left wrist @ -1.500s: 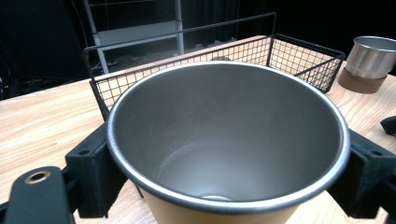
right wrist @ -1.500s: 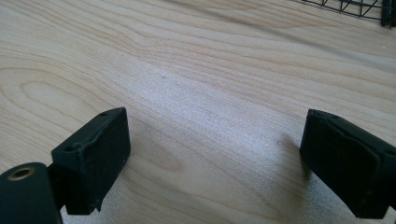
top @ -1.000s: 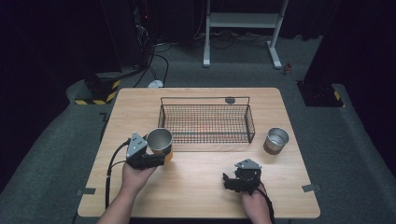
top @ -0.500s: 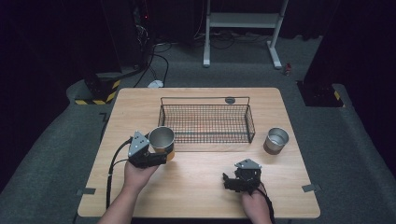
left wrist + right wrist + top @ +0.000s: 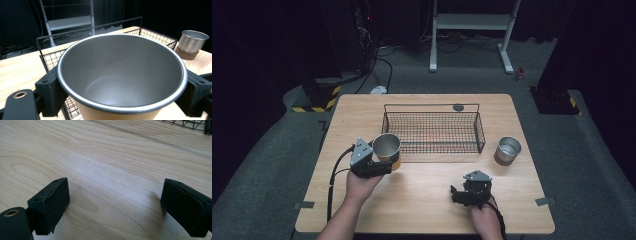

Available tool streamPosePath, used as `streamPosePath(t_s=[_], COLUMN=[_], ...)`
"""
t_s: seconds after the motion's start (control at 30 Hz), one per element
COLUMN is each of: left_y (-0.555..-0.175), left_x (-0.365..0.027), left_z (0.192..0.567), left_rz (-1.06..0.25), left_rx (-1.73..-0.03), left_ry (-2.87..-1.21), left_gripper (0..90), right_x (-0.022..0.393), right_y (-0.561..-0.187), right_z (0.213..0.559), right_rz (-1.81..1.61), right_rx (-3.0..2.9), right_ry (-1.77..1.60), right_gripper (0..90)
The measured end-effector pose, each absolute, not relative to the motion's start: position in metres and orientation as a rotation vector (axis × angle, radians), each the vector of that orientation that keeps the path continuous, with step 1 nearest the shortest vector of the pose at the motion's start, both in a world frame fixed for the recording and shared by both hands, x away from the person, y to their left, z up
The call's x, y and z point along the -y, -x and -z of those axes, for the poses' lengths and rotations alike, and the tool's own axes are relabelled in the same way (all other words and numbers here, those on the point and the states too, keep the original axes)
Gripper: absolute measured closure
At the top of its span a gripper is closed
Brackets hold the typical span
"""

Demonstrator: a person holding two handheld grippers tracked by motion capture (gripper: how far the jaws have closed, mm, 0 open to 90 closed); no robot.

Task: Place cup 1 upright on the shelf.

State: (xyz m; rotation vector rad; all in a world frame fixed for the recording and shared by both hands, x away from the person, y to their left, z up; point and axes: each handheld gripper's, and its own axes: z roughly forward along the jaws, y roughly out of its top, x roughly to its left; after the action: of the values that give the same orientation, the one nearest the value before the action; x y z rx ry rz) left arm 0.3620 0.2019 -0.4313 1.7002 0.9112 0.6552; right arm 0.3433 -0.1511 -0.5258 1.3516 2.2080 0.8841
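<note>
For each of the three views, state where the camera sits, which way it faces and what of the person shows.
High view: above the person's side, looking forward and down on the table; both forearms show.
Left gripper view: on the left gripper, facing the held cup; jaws show.
Right gripper view: on the right gripper, facing bare tabletop; open jaws show.
Shared: wire basket, second cup.

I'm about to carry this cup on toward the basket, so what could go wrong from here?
1. The held cup sits right beside the wire basket's near left corner; its base may catch the rim unless lifted first.
2. The left gripper clamps the cup just below its rim, on the tapered wall, so it might slip or tilt.
3. The right gripper rests open on the table, too far off to steady the basket if it is bumped.
</note>
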Motion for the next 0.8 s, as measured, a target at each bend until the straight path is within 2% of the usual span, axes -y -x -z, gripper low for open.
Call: streamPosePath(t_s=[0.8], left_y=[-0.375], left_x=[-0.192], left_z=[0.424], left_rz=[-0.632], left_rx=[-0.900], left_ry=[-1.699], left_gripper=[13.3], right_x=[0.151], right_y=[-0.343], right_z=[0.526], right_rz=[-0.884], right_rx=[-2.208], right_ry=[-1.351], right_gripper=[8.5])
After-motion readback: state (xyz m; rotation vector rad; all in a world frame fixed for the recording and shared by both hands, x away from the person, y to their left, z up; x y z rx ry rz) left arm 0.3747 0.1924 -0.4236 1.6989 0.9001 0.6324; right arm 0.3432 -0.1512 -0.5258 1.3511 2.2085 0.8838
